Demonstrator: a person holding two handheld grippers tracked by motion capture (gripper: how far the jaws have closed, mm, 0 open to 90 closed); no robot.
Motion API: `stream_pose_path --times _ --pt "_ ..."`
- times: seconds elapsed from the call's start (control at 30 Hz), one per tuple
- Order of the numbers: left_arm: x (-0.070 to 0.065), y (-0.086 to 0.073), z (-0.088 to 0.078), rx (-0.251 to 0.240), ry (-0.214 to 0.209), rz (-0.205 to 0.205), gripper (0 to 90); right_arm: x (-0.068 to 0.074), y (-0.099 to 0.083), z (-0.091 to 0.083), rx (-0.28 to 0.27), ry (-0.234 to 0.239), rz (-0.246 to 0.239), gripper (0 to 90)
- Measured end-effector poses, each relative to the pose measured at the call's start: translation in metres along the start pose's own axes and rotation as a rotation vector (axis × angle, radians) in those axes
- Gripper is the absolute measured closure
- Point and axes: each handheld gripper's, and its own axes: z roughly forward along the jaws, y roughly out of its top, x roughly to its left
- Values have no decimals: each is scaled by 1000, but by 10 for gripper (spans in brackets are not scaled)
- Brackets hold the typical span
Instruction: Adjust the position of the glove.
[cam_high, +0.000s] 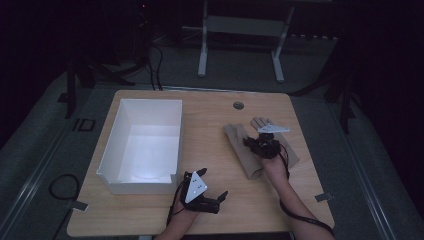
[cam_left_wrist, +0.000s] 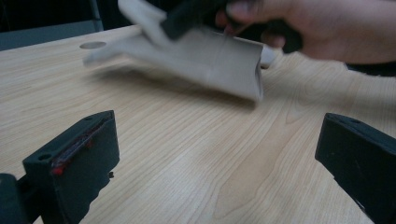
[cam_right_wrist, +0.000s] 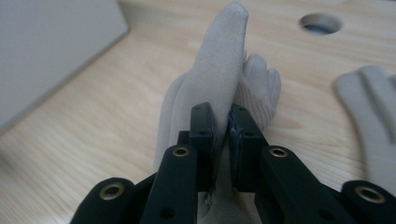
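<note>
A pale grey-beige glove (cam_right_wrist: 219, 60) is pinched between the jaws of my right gripper (cam_right_wrist: 223, 116), which is shut on it near the cuff; its fingers stick up past the jaw tips. In the high view my right gripper (cam_high: 250, 142) sits over this glove (cam_high: 239, 145) at the table's right middle. The same glove (cam_left_wrist: 210, 56) looks raised off the wood, a hand above it. A second glove (cam_right_wrist: 371, 107) lies flat just to the right. My left gripper (cam_left_wrist: 219, 135) stands open near the front edge (cam_high: 215, 184), nothing between its jaws.
A white open box (cam_high: 145, 142) stands on the left half of the wooden table (cam_high: 210, 125). A round cable hole (cam_high: 238, 105) is near the far edge. Metal stand legs (cam_high: 202, 60) are on the floor beyond.
</note>
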Motion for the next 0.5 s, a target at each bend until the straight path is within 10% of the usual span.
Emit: stream_pose_path --times 0.27,0.5 --pt "0 0 0 2 -1 3 1 18 -1 -23 -90 -160 171 817" --pt "0 0 0 0 -7 1 1 26 -26 -11 -38 -199 233 817"
